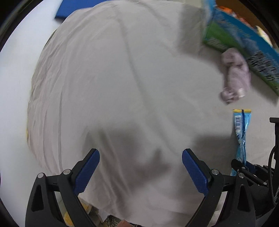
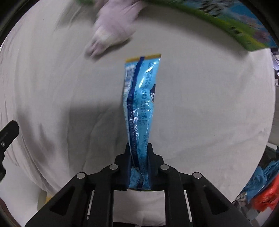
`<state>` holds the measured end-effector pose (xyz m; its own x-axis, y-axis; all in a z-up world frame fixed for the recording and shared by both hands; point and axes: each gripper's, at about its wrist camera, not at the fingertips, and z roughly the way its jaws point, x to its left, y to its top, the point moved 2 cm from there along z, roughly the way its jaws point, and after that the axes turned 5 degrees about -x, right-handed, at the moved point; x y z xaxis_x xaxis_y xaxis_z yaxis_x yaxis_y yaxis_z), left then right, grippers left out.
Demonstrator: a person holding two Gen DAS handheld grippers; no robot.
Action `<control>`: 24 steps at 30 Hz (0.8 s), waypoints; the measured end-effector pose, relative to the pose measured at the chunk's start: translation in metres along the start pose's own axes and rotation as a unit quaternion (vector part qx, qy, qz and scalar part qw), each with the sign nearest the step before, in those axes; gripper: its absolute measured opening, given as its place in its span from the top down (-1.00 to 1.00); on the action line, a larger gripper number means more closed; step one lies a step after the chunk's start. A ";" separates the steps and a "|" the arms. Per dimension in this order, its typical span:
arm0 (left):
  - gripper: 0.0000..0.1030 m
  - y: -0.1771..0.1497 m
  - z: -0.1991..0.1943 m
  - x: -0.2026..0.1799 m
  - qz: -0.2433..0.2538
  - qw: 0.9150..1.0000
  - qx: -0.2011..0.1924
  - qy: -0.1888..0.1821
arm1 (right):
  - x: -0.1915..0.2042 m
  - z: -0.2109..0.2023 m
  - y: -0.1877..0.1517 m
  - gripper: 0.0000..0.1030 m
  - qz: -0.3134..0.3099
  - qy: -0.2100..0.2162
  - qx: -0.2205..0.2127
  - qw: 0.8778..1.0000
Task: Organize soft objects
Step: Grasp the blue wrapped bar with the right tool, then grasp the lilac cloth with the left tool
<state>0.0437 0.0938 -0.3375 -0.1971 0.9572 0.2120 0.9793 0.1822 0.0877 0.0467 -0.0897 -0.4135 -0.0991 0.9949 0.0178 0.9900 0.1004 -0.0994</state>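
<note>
Right tool clamps blue packet; left tool gapes wide over sheet.

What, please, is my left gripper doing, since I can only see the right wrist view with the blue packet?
Observer: The left gripper is open and empty, over the white wrinkled cloth.
Operator: Is anything lying beyond that cloth?
Observer: Yes, a flat dark blue pad shows past its far edge.
Operator: How does my long light blue foil packet look from there?
Observer: A barcode shows on its far part, near the yellow-striped end; it hangs to the right of the left gripper, held in the right gripper.
</note>
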 end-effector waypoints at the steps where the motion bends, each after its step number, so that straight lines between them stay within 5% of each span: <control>1: -0.88 0.004 -0.004 -0.007 0.005 1.000 -0.004 -0.005 | -0.010 -0.006 0.002 0.70 0.008 0.002 -0.007 1.000; 9: -0.88 0.060 -0.020 -0.083 0.047 0.996 -0.037 -0.071 | -0.108 -0.028 0.011 0.70 0.117 0.017 -0.045 0.992; 20: -0.84 0.107 0.032 -0.160 0.063 0.987 0.039 -0.145 | -0.166 -0.018 0.022 0.70 0.172 0.033 -0.051 0.983; 21: -0.76 0.108 0.035 -0.162 0.064 0.987 0.039 -0.145 | -0.166 -0.018 0.024 0.70 0.171 0.034 -0.050 0.983; 23: -0.01 0.107 0.040 -0.169 0.072 0.987 0.042 -0.140 | -0.171 -0.017 0.027 0.70 0.165 0.036 -0.048 0.984; 24: 0.05 0.106 0.041 -0.169 0.072 0.987 0.041 -0.134 | -0.173 -0.018 0.026 0.70 0.162 0.038 -0.048 0.985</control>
<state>0.1826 -0.0396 -0.4037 -0.0472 0.9976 -0.0501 0.9989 0.0470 -0.0053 0.0914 -0.2591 -0.4013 0.2269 0.9710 0.0749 0.9739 -0.2262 -0.0182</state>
